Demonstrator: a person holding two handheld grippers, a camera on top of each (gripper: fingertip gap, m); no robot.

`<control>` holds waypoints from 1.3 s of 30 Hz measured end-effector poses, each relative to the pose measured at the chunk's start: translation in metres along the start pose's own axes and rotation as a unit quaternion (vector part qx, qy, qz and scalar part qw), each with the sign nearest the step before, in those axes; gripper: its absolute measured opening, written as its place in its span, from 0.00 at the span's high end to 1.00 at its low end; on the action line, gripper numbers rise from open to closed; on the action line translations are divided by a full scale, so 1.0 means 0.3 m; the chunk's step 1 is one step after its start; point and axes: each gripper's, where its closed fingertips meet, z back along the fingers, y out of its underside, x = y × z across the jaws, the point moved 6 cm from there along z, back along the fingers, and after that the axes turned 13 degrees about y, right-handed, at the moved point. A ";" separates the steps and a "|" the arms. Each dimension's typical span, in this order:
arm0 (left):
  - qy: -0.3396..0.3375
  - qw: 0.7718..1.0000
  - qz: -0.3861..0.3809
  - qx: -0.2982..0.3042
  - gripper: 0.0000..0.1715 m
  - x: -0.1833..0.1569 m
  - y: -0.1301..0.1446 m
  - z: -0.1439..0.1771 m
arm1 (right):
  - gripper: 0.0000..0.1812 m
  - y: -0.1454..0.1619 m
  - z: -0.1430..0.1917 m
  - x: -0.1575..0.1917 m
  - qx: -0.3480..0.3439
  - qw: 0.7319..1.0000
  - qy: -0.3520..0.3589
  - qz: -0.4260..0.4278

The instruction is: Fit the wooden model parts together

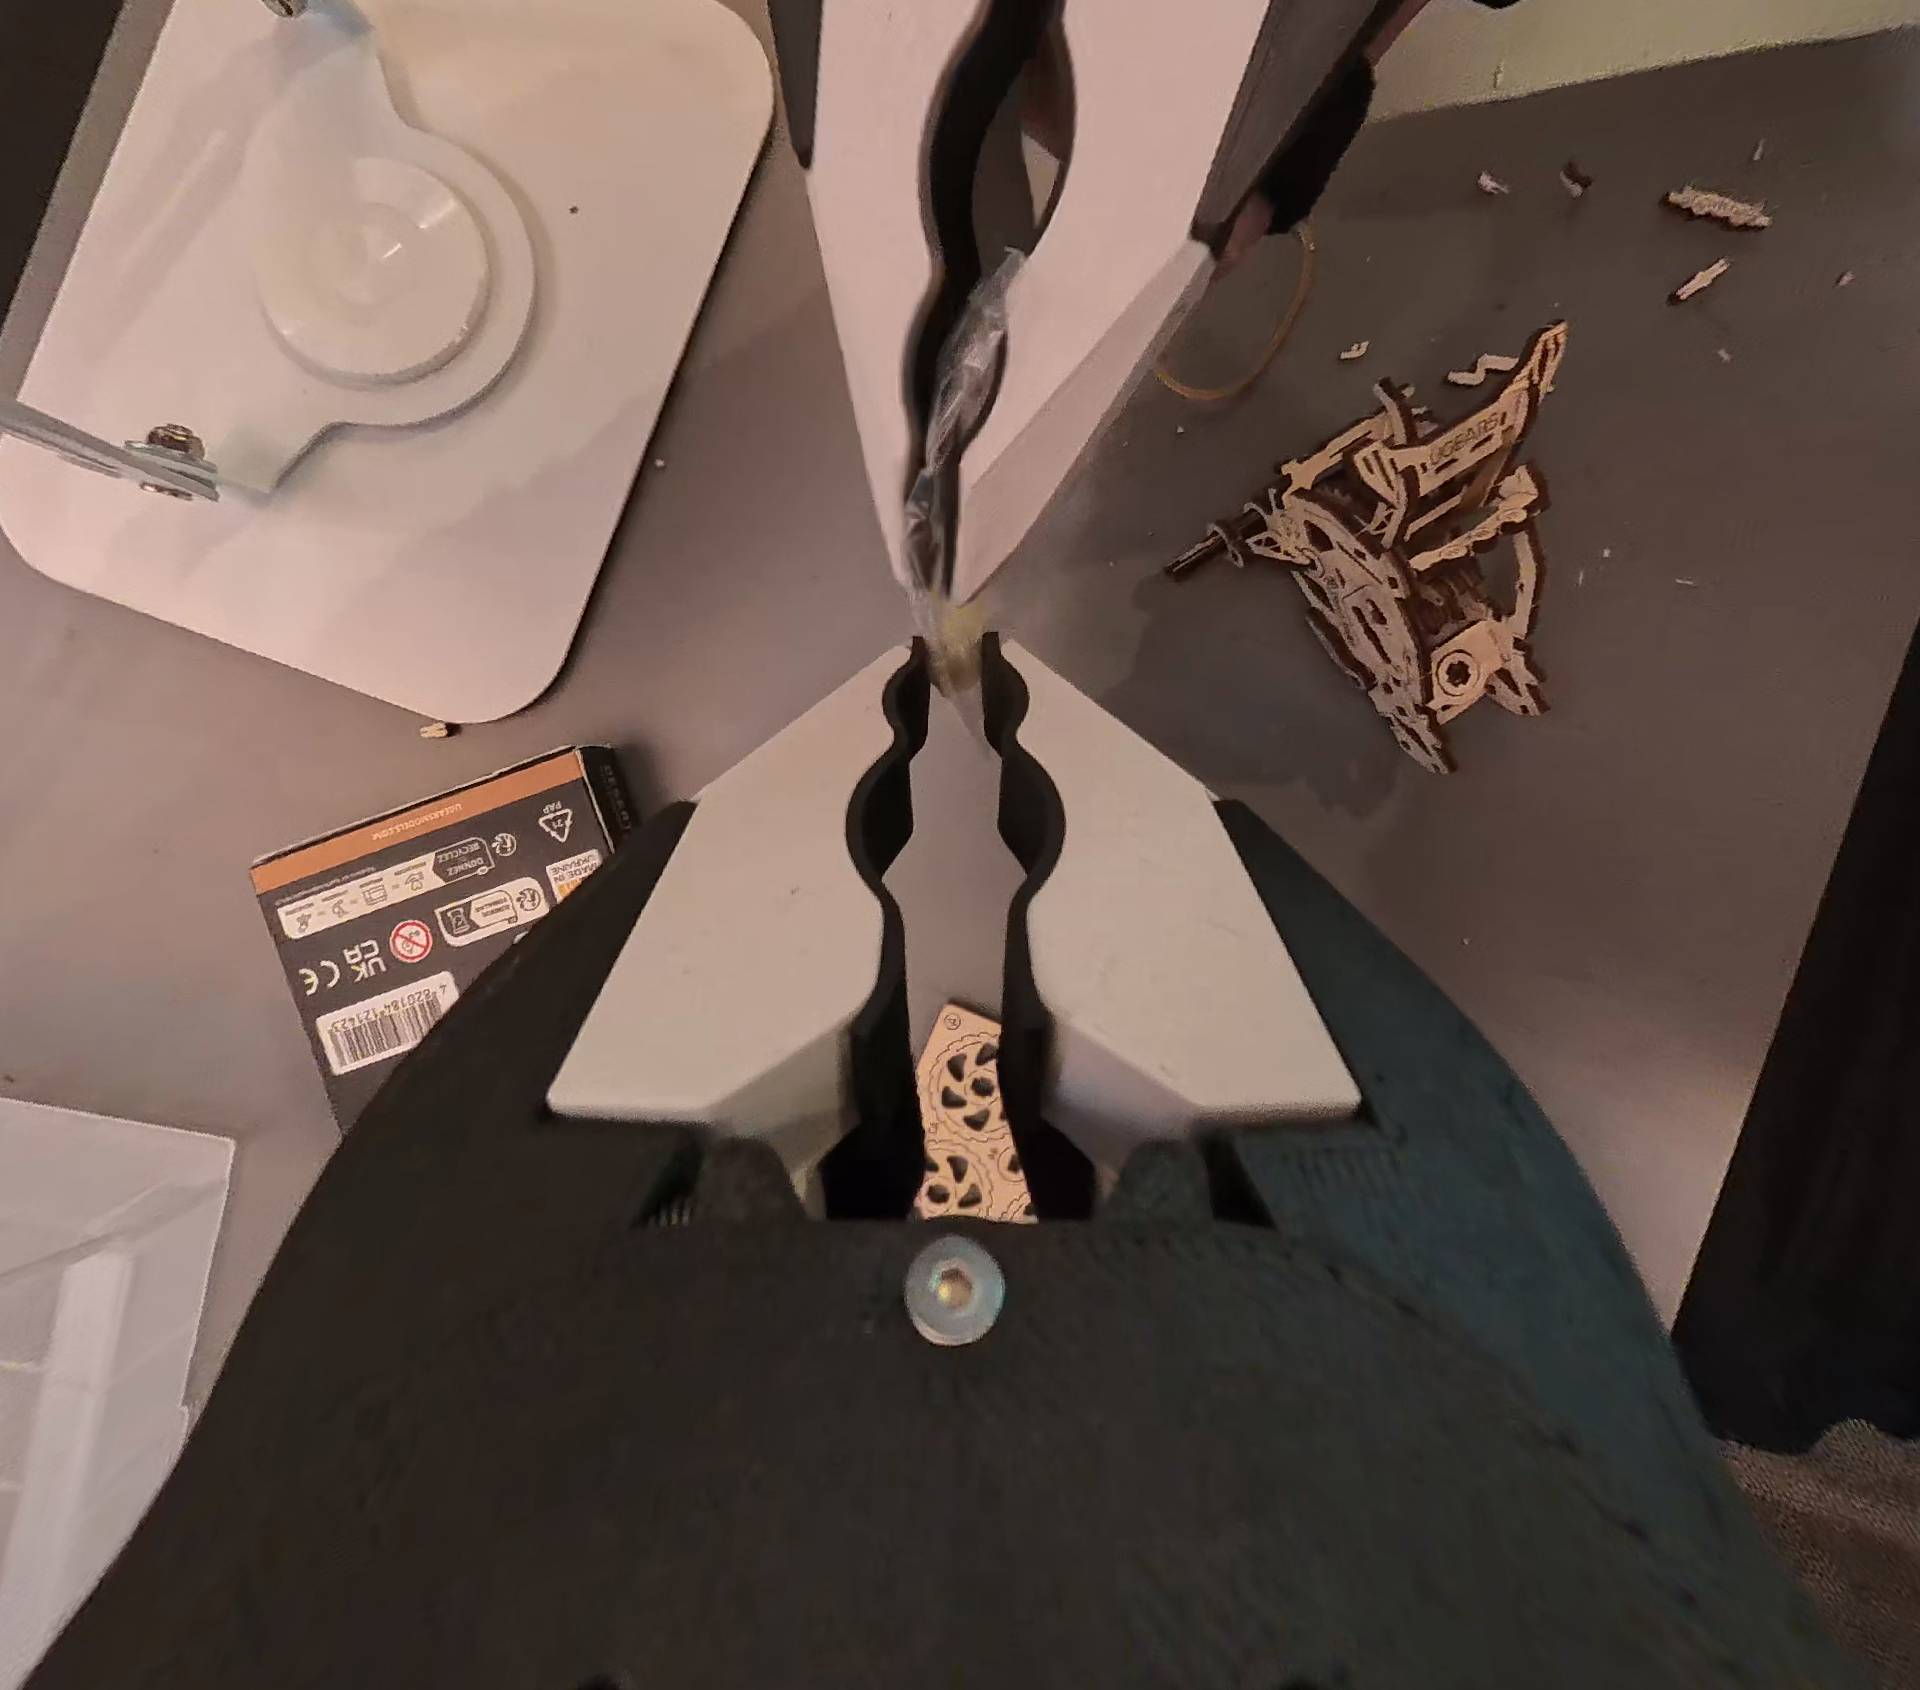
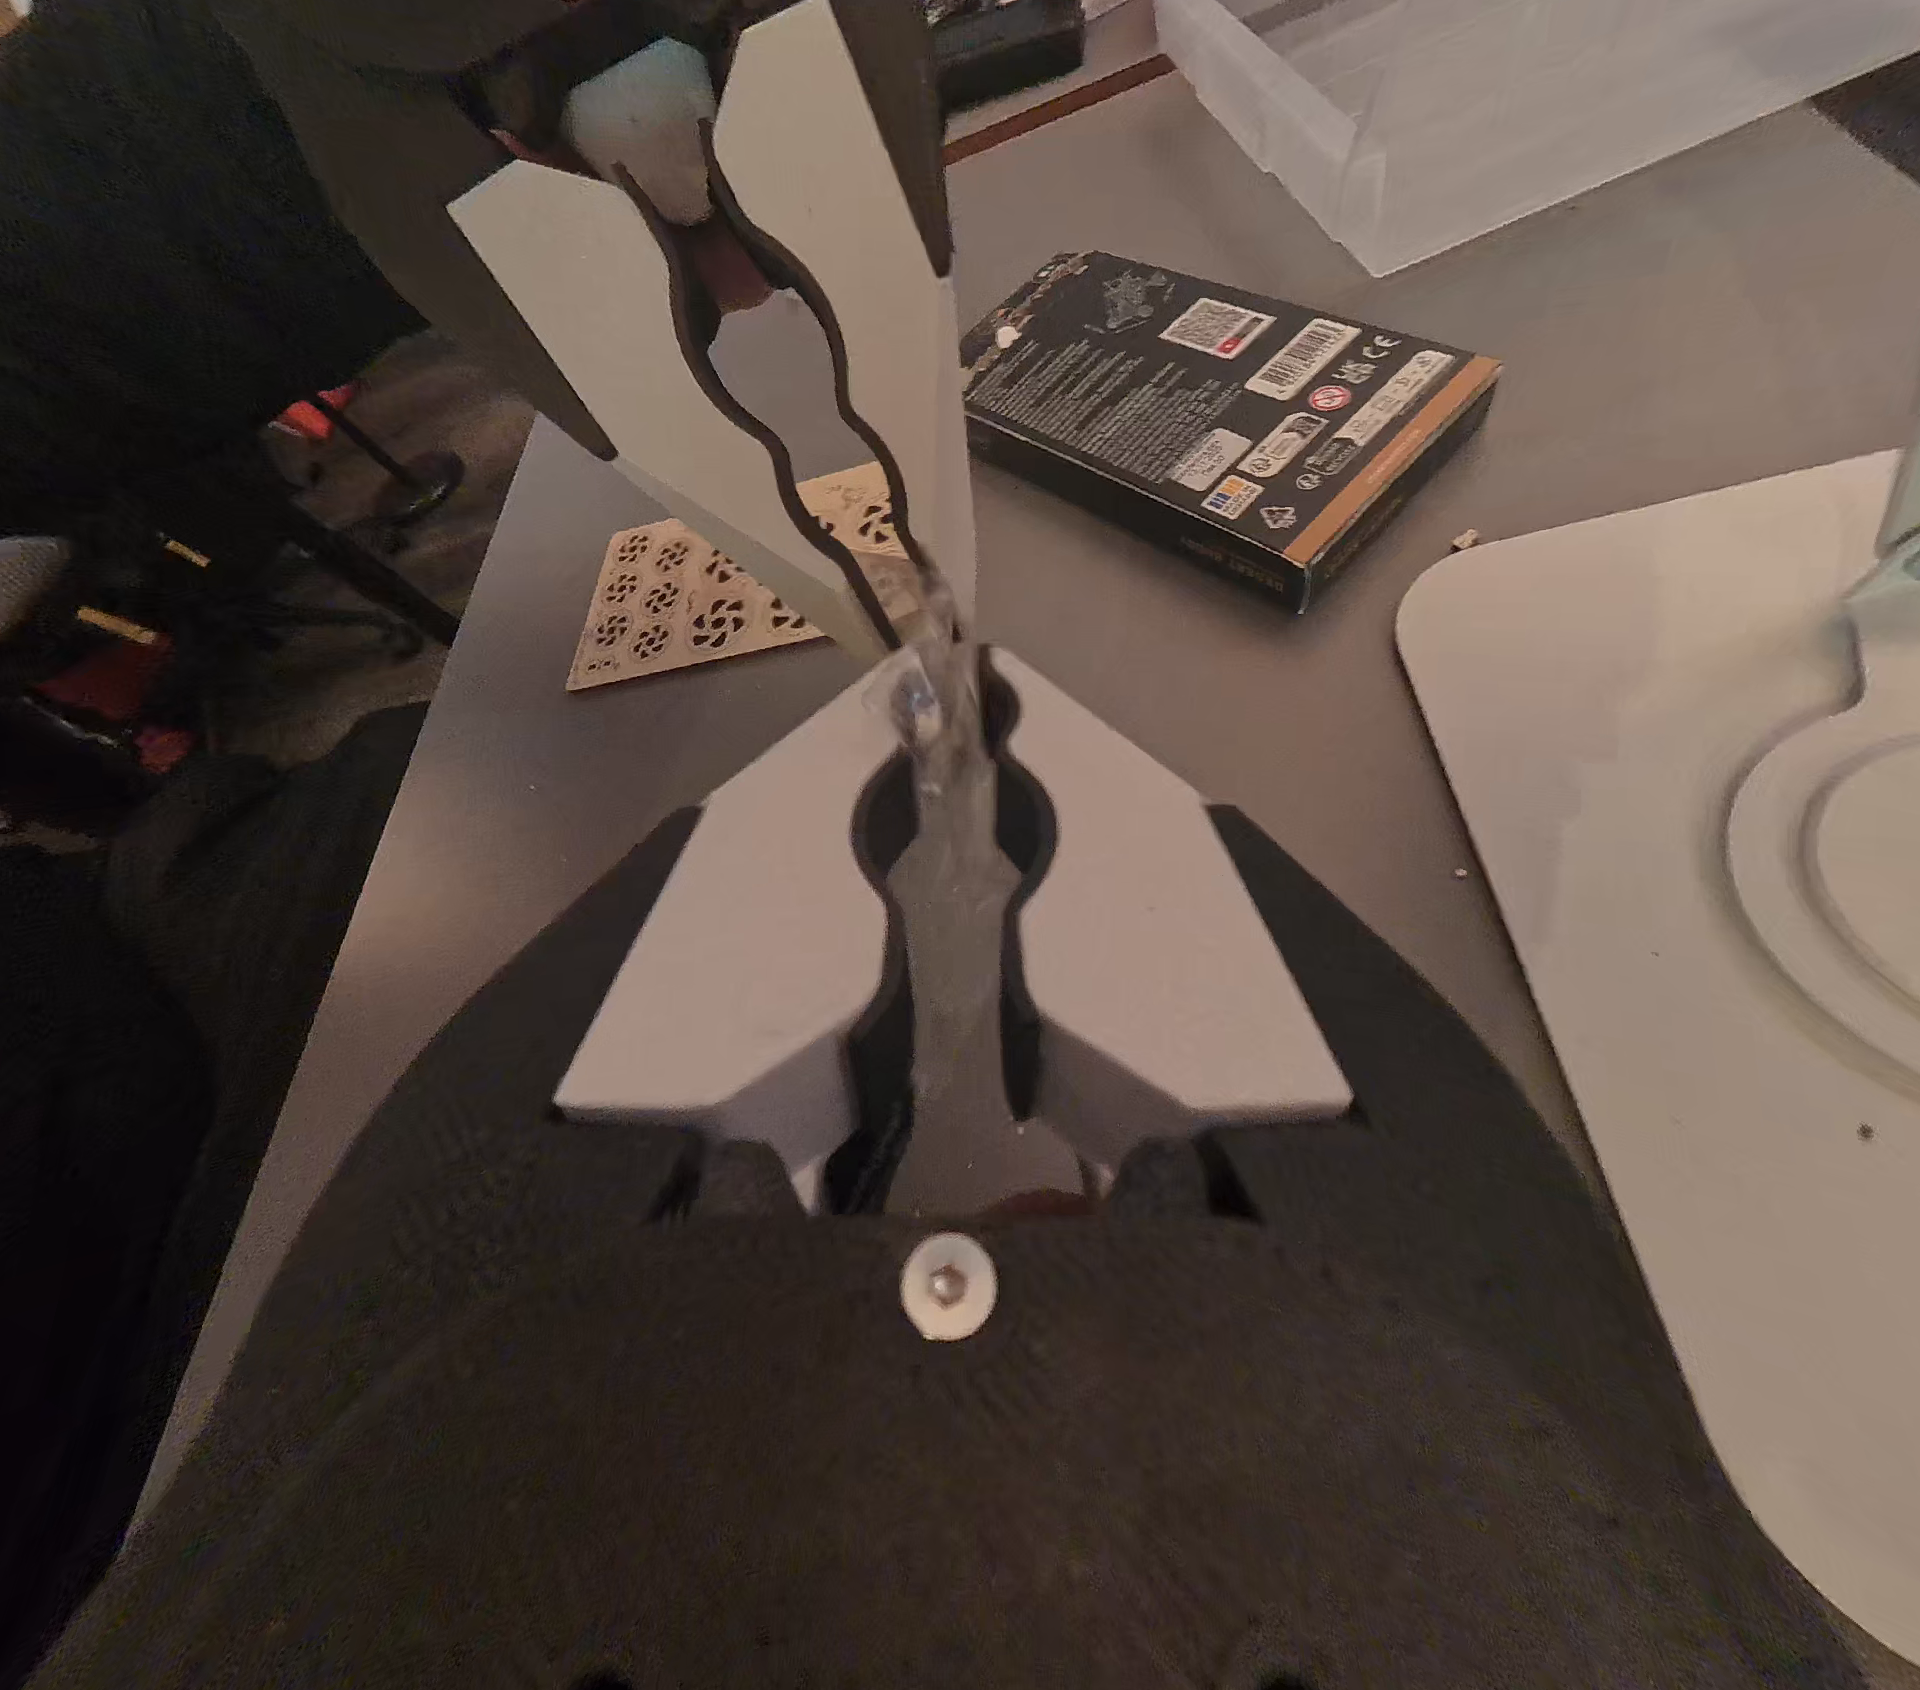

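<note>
Above the middle of the grey tabletop (image 1: 156, 757), the two claws meet tip to tip. Between them they share a small clear plastic bag (image 1: 961, 383). The left claw (image 1: 951, 669) is pinched narrow on the bag's near end, where something small and pale shows between its tips. The right claw (image 2: 935, 684) is equally narrow, and the crinkled film runs back along the gap between its fingers. The bag's long axis therefore follows the line joining the two claws, near to far in both wrist views. Any pull to open it would likely go straight along that line, each claw drawing back toward its own holder.

What the bag holds is too small to tell.

In the left wrist view the half-built wooden model (image 1: 1423, 560) lies on the tabletop well to the right of the claws, with wood scraps (image 1: 1714, 206) beyond it. The laser-cut gear sheet (image 2: 707, 601) lies flat under the left claw, so the left claw is the nearer one to it. A black kit box (image 2: 1226, 414) rests nearby, apart from both.
</note>
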 end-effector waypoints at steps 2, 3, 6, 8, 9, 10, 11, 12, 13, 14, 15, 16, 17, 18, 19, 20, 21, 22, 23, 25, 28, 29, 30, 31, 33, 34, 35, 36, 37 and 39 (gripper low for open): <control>-0.001 1.000 -0.002 -0.002 0.96 0.005 -0.001 0.010 | 0.90 -0.008 0.003 0.003 -0.007 1.000 -0.012 -0.012; 0.001 1.000 -0.007 -0.007 0.96 0.001 -0.008 0.013 | 0.92 -0.012 0.001 0.007 -0.010 1.000 -0.017 -0.016; -0.006 1.000 -0.021 0.005 0.96 0.000 -0.015 0.009 | 1.00 -0.015 -0.010 0.004 -0.012 0.999 -0.022 -0.025; -0.014 0.999 -0.032 0.018 0.96 0.000 -0.014 0.007 | 1.00 -0.007 -0.017 0.000 -0.002 1.000 -0.016 -0.021; -0.012 0.999 -0.033 0.015 0.96 -0.002 -0.014 0.009 | 1.00 -0.003 -0.017 0.000 0.005 1.000 -0.009 -0.014; -0.011 0.999 -0.034 0.010 0.96 -0.002 -0.015 0.012 | 1.00 0.000 -0.016 0.002 0.009 1.000 0.000 0.001; -0.007 0.999 -0.032 0.005 0.96 -0.003 -0.014 0.015 | 1.00 0.004 -0.015 0.005 0.014 1.000 0.003 0.011; -0.005 0.999 -0.032 -0.001 0.98 -0.003 -0.013 0.020 | 1.00 0.007 -0.013 0.005 0.018 1.000 0.005 0.016; -0.004 0.999 -0.032 -0.010 1.00 -0.002 -0.014 0.026 | 1.00 0.007 -0.010 0.003 0.018 1.000 0.003 0.015; 0.001 0.999 -0.029 -0.018 1.00 0.000 -0.013 0.028 | 1.00 0.005 -0.006 0.000 0.014 1.000 0.000 0.008; 0.004 0.999 -0.026 -0.027 1.00 0.003 -0.012 0.031 | 1.00 0.004 -0.001 -0.001 0.010 1.000 -0.002 0.006; 0.008 0.999 -0.022 -0.036 1.00 0.007 -0.010 0.033 | 1.00 0.004 0.001 0.001 0.007 1.000 -0.001 0.008; 0.011 0.999 -0.021 -0.040 1.00 0.011 -0.006 0.033 | 1.00 0.003 0.001 0.003 0.002 1.000 0.000 0.011; 0.009 0.999 -0.019 -0.041 1.00 0.013 -0.003 0.033 | 1.00 0.002 0.000 0.004 -0.002 1.000 -0.002 0.009; 0.002 0.999 -0.019 -0.040 1.00 0.017 -0.002 0.035 | 0.95 0.001 -0.003 0.007 -0.003 1.000 -0.008 0.001; -0.002 0.999 -0.018 -0.041 1.00 0.018 -0.003 0.037 | 0.89 0.001 -0.007 0.009 0.003 1.000 -0.013 -0.007; -0.001 0.999 -0.017 -0.047 1.00 0.016 -0.008 0.039 | 0.89 0.002 -0.012 0.010 0.007 1.000 -0.010 -0.004; -0.005 0.998 -0.020 -0.053 1.00 0.014 -0.014 0.041 | 0.93 0.002 -0.017 0.008 0.008 1.000 -0.002 0.002; -0.008 0.998 -0.024 -0.055 1.00 0.010 -0.021 0.042 | 0.93 0.000 -0.023 0.009 0.009 1.000 0.000 0.003; -0.013 0.998 -0.031 -0.046 1.00 0.000 -0.031 0.042 | 0.96 -0.001 -0.031 0.009 0.012 1.000 -0.003 -0.003; -0.036 0.998 -0.037 -0.026 1.00 0.006 -0.025 0.031 | 0.95 0.010 -0.048 0.004 0.035 0.999 0.009 0.010; -0.042 0.998 -0.035 -0.026 1.00 0.009 -0.023 0.031 | 0.95 0.021 -0.055 0.002 0.048 0.998 0.019 0.025; -0.048 0.998 -0.032 -0.036 1.00 0.013 -0.025 0.037 | 0.95 0.041 -0.062 0.000 0.068 0.996 0.026 0.043; -0.048 0.997 -0.031 -0.044 1.00 0.015 -0.025 0.044 | 0.96 0.061 -0.066 -0.006 0.088 0.994 0.037 0.056; -0.050 0.997 -0.031 -0.046 1.00 0.018 -0.021 0.049 | 1.00 0.072 -0.060 -0.007 0.092 0.993 0.038 0.060; -0.051 0.997 -0.031 -0.044 1.00 0.018 -0.017 0.047 | 0.98 0.067 -0.053 -0.003 0.090 0.994 0.032 0.056; -0.052 0.997 -0.032 -0.043 1.00 0.018 -0.014 0.042 | 0.94 0.048 -0.044 0.000 0.072 0.996 0.032 0.052; -0.050 0.997 -0.031 -0.042 1.00 0.018 -0.011 0.035 | 0.88 0.028 -0.040 0.005 0.054 0.997 0.029 0.044; -0.049 0.997 -0.031 -0.042 1.00 0.017 -0.008 0.027 | 0.85 0.017 -0.042 0.006 0.052 0.997 0.032 0.042; -0.048 0.997 -0.033 -0.052 1.00 0.014 -0.009 0.021 | 0.93 0.014 -0.055 0.009 0.052 0.997 0.035 0.053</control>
